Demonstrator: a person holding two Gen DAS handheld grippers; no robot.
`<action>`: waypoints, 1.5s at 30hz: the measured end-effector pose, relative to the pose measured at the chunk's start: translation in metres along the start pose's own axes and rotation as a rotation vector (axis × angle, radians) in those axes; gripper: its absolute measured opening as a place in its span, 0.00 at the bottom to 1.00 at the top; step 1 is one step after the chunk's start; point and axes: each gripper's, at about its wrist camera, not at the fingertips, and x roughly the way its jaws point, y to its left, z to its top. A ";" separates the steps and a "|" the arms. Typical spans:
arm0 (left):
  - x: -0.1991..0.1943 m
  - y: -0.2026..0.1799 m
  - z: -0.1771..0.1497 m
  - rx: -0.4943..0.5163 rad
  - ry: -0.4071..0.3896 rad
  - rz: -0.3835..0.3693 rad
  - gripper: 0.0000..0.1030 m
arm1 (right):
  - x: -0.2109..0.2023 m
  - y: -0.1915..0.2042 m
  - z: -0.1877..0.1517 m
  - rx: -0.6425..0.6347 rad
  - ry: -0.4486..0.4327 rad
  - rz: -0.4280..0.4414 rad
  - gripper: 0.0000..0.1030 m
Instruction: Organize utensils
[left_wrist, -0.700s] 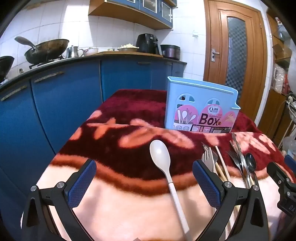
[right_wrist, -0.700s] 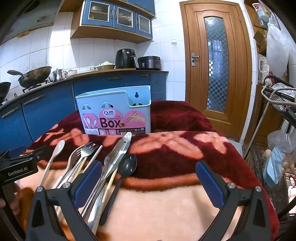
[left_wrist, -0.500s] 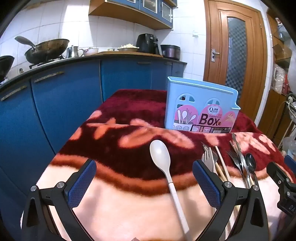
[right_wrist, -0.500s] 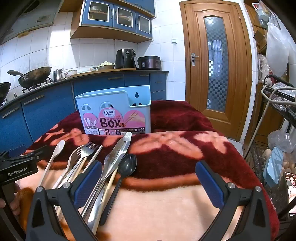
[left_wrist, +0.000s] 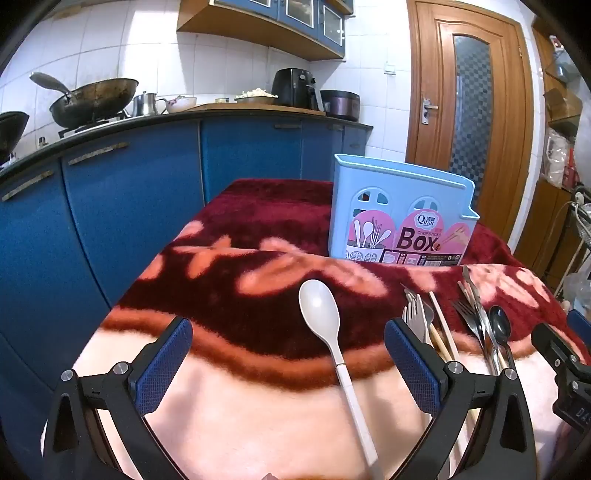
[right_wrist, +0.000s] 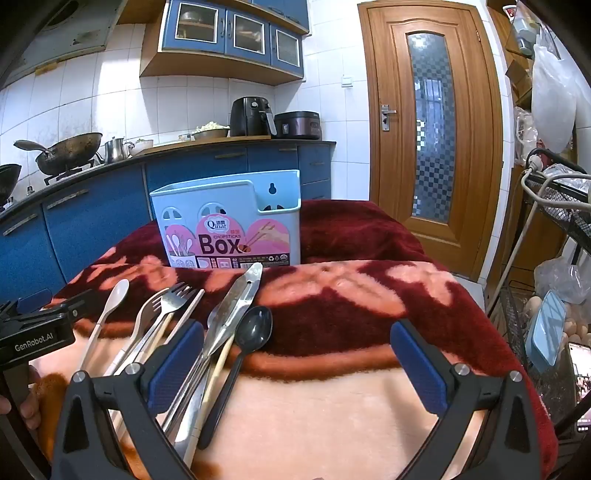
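We see a table draped in a dark red and peach blanket (left_wrist: 236, 413), with blue kitchen cabinets (left_wrist: 122, 206) to its left. Toward the far edge stands the light blue utensil box (right_wrist: 229, 218), upright, its pink label facing us.

Nearer the front edge the utensils lie loose on the blanket, handles toward us. The white spoon (left_wrist: 320, 314) lies apart at the left. Right of it come the forks (right_wrist: 173, 301) and a pale chopstick (right_wrist: 190, 314), bunched together, then the metal tongs (right_wrist: 236, 302) and the black spoon (right_wrist: 255, 328), just beside each other.

Our left gripper (left_wrist: 288, 360) hangs wide apart over the white spoon's handle, pads clear of it. Our right gripper (right_wrist: 297, 356) is likewise spread, gripping nothing, its left pad above the tongs and black spoon.
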 end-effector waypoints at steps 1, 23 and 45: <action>0.000 0.000 0.000 0.000 0.000 0.000 1.00 | 0.000 0.000 0.000 0.000 0.000 0.000 1.00; -0.003 0.002 0.002 -0.004 0.001 0.004 1.00 | -0.001 0.001 0.000 -0.002 -0.004 -0.002 1.00; -0.004 0.002 0.002 -0.001 -0.002 0.005 1.00 | -0.002 0.001 0.000 -0.003 -0.005 -0.002 1.00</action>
